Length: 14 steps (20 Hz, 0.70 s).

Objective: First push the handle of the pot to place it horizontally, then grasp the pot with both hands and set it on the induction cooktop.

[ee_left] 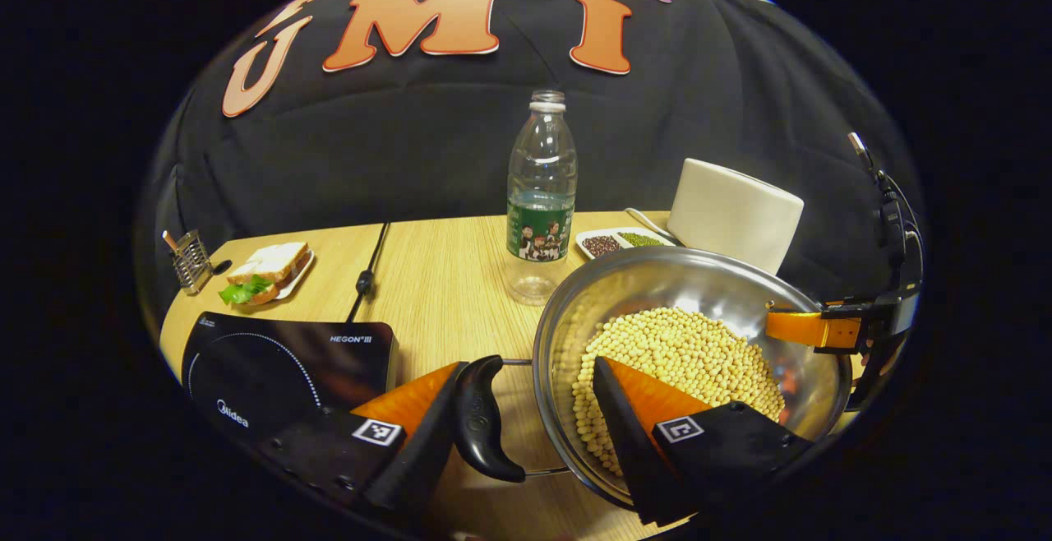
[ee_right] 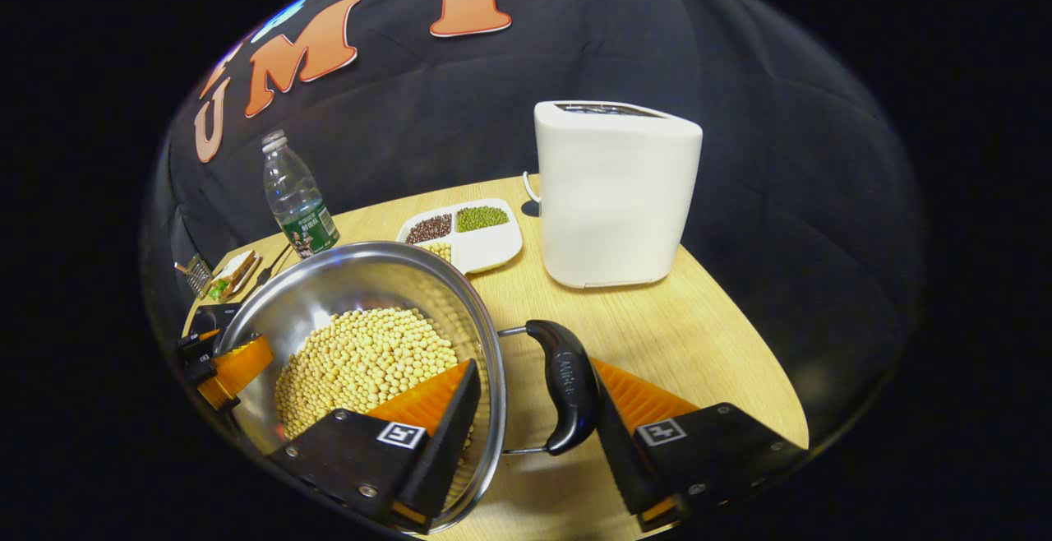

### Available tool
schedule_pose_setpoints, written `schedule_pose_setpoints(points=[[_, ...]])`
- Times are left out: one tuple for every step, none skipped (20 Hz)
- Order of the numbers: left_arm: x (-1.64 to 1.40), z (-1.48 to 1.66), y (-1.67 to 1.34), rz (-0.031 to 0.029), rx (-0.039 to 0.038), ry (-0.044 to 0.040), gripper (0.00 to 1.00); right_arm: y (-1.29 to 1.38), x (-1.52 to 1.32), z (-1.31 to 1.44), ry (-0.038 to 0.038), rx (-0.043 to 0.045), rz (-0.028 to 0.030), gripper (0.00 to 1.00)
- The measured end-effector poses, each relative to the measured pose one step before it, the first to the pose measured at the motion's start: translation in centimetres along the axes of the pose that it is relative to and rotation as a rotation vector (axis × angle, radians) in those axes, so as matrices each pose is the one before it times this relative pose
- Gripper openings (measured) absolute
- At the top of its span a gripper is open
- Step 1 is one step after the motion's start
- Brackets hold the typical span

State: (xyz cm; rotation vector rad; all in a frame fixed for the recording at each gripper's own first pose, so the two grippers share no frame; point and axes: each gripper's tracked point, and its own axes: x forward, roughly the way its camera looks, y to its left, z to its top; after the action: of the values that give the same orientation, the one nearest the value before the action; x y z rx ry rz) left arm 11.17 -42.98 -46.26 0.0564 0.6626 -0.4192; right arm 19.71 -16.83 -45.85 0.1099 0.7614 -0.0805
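Low in both views, the left gripper (ee_left: 526,422) and right gripper (ee_right: 534,409) each straddle a handle and rim of the bean-filled pot (ee_left: 699,278) with jaws open, right of the induction cooktop (ee_left: 279,364) at lower left.

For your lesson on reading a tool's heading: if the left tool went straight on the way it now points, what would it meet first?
Probably the pot's rim and black side handle, which the left tool already straddles. Beyond that stands the water bottle, though depth is unclear.
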Motion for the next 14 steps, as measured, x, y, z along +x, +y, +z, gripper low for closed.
schedule_pose_setpoints(points=[[0.417, -0.029, -0.201, -0.00572, -0.01669, -0.01255, 0.91, 0.005, 0.210, -0.148, 0.00349, 0.01291, 0.00817, 0.70], [-0.007, -0.143, 0.106, 0.00589, -0.01667, 0.01150, 0.88, 0.063, -0.111, -0.028, 0.00795, 0.01605, 0.01150, 0.68], [0.038, -0.076, 0.234, 0.01433, -0.01789, 0.00536, 0.82, 0.052, -0.059, -0.068, 0.00798, 0.01963, 0.00733, 0.64], [0.022, -0.031, 0.220, 0.02144, -0.01409, 0.01701, 0.79, 0.055, -0.016, -0.082, 0.00434, 0.02551, 0.00357, 0.62], [-0.007, -0.077, 0.025, 0.00984, -0.01383, 0.00794, 0.70, -0.020, -0.102, 0.028, -0.00370, 0.02218, 0.00082, 0.58], [0.072, -0.008, 0.034, -0.00090, -0.00478, -0.00312, 0.67, 0.012, -0.027, 0.000, -0.01218, 0.00890, 0.00023, 0.56], [0.116, 0.114, -0.159, -0.00096, -0.00322, 0.00329, 0.67, 0.051, 0.051, 0.039, -0.00913, 0.01272, -0.00070, 0.53], [-0.067, -0.145, -0.018, 0.00060, 0.00021, 0.01177, 0.64, -0.017, -0.257, -0.186, 0.00574, 0.01645, -0.00501, 0.52], [0.188, -0.038, -0.080, -0.00185, -0.02043, 0.01542, 0.64, -0.071, -0.075, -0.175, 0.01086, 0.00910, -0.00334, 0.50], [-0.329, -0.180, -0.101, -0.01344, -0.03334, 0.02176, 0.64, -0.092, -0.553, -0.122, -0.00114, 0.01127, 0.00433, 0.49], [-0.145, -0.074, -0.250, -0.01436, -0.03116, 0.01020, 0.65, -0.085, -0.629, 0.213, -0.00423, 0.00822, 0.00285, 0.49], [-0.436, 0.137, -0.162, -0.00594, -0.01216, 0.00606, 0.62, 0.012, -0.568, 0.310, -0.01088, 0.00893, 0.00052, 0.45], [-0.915, 0.437, 0.255, -0.00023, 0.00767, -0.00816, 0.62, 0.026, -0.622, 0.374, -0.00972, 0.01075, 0.00115, 0.49], [-1.042, 0.858, 0.221, 0.00278, 0.01825, -0.01684, 0.62, 0.311, -0.622, 0.483, -0.00913, 0.00849, 0.00404, 0.49]])
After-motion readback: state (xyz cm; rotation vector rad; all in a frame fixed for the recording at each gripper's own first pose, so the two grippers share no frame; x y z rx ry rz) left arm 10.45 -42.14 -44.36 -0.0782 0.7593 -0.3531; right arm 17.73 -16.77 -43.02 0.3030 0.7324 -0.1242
